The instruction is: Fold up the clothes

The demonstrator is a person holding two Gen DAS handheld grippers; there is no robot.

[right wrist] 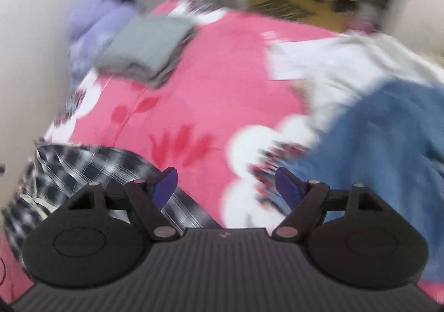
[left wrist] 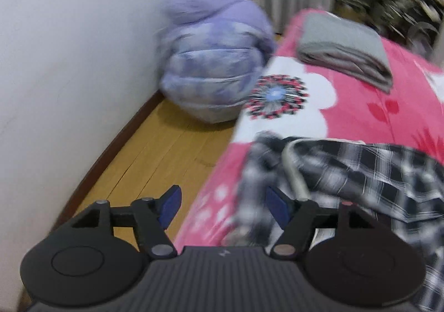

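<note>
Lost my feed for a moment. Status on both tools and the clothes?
Left tool open, empty. Right tool open, empty. Plaid shirt crumpled on pink bedspread; grey garment folded. Blue garment and white one unfolded beside.

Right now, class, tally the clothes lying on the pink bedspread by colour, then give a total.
Grey, folded: 1, the grey stack
Black-and-white check: 1, the plaid shirt
Blue: 1, the blue garment
White: 1, the white garment
Total: 4
</note>
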